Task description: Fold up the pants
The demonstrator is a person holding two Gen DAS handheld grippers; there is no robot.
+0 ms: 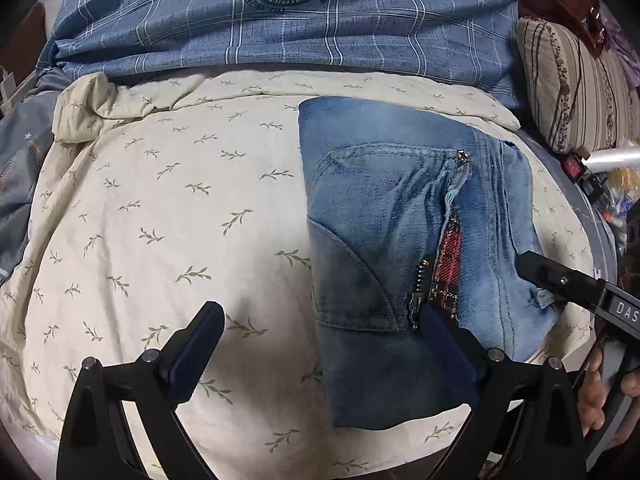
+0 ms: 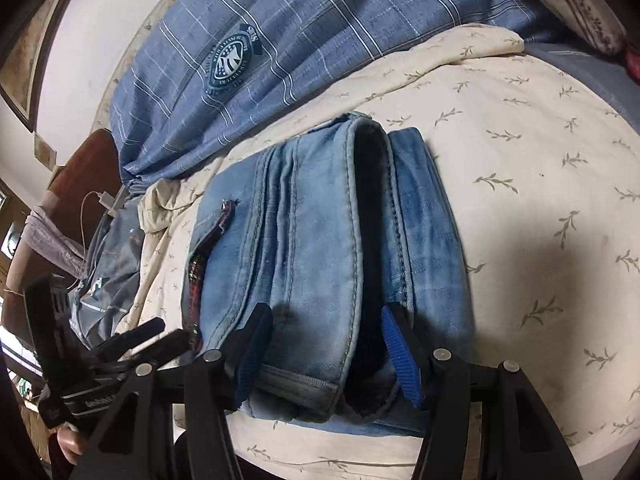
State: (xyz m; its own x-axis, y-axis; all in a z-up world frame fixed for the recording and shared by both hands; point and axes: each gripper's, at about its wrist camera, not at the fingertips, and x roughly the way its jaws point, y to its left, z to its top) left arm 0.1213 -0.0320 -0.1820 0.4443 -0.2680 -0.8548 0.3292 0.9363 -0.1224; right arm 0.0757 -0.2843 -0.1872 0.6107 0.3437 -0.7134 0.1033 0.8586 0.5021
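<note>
The blue jeans [image 1: 400, 232] lie folded into a compact rectangle on the cream leaf-print sheet [image 1: 168, 208], zipper and red plaid lining showing. My left gripper [image 1: 320, 320] is open above the sheet; its right finger rests over the jeans' near left part, its left finger over bare sheet. My right gripper [image 2: 328, 324] is open, its fingers straddling the near end of the folded jeans [image 2: 328, 232]. The right gripper's tip also shows in the left wrist view [image 1: 532, 266], touching the jeans' right edge. The left gripper [image 2: 144, 336] shows at left in the right wrist view.
A blue plaid duvet [image 1: 280, 32] with a round emblem lies bunched behind the sheet. A striped pillow [image 1: 576, 88] and clutter sit at the right. Grey bedding [image 1: 20, 168] lies at the left, with a charger cable [image 2: 100, 204] nearby.
</note>
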